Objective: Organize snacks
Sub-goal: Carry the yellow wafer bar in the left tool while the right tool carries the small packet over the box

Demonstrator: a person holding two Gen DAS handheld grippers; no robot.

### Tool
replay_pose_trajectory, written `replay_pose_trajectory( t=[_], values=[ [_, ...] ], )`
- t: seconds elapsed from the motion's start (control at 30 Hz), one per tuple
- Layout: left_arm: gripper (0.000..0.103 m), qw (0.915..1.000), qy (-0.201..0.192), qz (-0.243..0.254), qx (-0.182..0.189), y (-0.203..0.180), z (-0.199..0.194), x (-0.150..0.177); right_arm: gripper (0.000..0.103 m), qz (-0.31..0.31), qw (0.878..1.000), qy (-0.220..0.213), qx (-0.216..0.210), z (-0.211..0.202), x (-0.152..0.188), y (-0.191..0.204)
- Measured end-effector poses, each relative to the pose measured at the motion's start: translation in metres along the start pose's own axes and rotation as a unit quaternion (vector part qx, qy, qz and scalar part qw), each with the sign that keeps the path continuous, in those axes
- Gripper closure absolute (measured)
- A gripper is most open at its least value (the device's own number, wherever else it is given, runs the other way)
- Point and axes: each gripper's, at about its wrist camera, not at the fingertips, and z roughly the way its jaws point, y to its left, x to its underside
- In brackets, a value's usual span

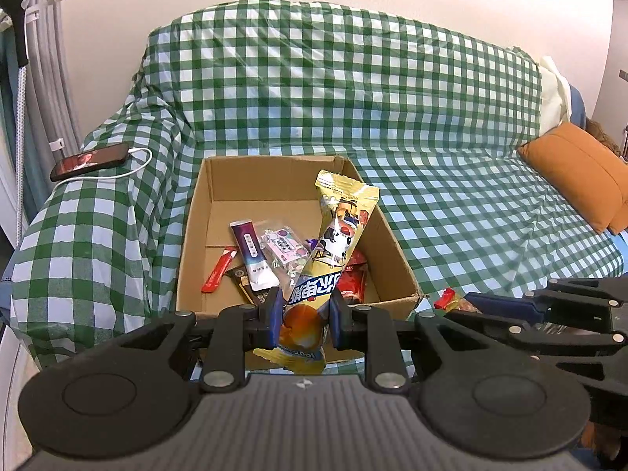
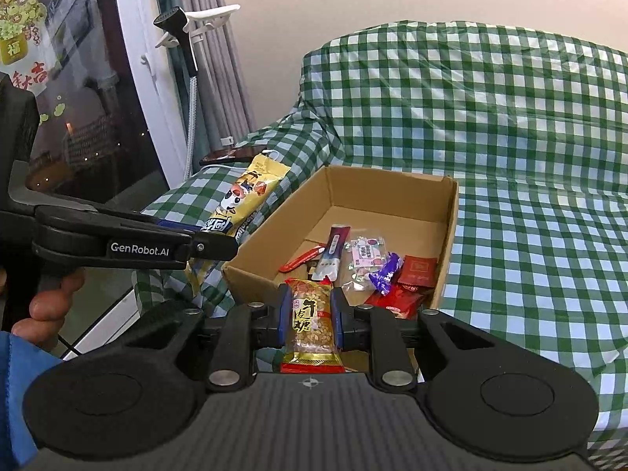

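A sofa (image 1: 392, 117) draped in a green-and-white checked cover fills the room's background, with a window and grey curtains off to one side. On its seat sits an open cardboard box (image 1: 396, 243), plainly the place where the snacks are being gathered.

Inside the box lie several small packets: a purple-and-white sachet (image 2: 333, 253), a clear bag of sweets (image 2: 365, 255), a red stick (image 2: 302, 261), a purple wrapper (image 2: 386, 272) and red packs (image 2: 408, 290) toward the near right corner. They lie loose and overlapping, dropped in rather than arranged.

Two more snacks are on their way. The left gripper (image 1: 304, 320) is clamped on the lower part of a long yellow bag (image 1: 337, 235); its pads press the sides and the bag stands tilted up over the box's near edge. Held low like this, its top leans over the opening, so I judge it would fall inside once released. The right gripper (image 2: 312, 320) is closed on a peanut candy pack (image 2: 312, 320), gripped across its middle, just short of the box's near wall. A hand (image 2: 47, 306) with a blue sleeve grasps the left tool's handle.

Both sets of jaws stand narrowly apart, only as wide as the packets they pinch.

An orange cushion (image 1: 581, 180) rests well to the right, and a phone (image 1: 90, 161) on a white cable lies on the sofa's arm.
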Motion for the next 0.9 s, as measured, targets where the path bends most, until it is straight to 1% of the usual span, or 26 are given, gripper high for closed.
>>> replay_pose_trajectory(
  t=[0.37, 0.9],
  values=[
    [0.077, 0.9999, 0.01, -0.004, -0.001, 0.001, 0.008, -0.002, 0.08, 0.003, 1.0, 0.011, 0.002, 0.006, -0.001, -0.001],
    [0.077, 0.9997, 0.01, -0.019, -0.014, 0.016, 0.02, -0.01, 0.08, 0.007, 1.0, 0.007, 0.01, 0.023, -0.016, -0.005]
  ],
)
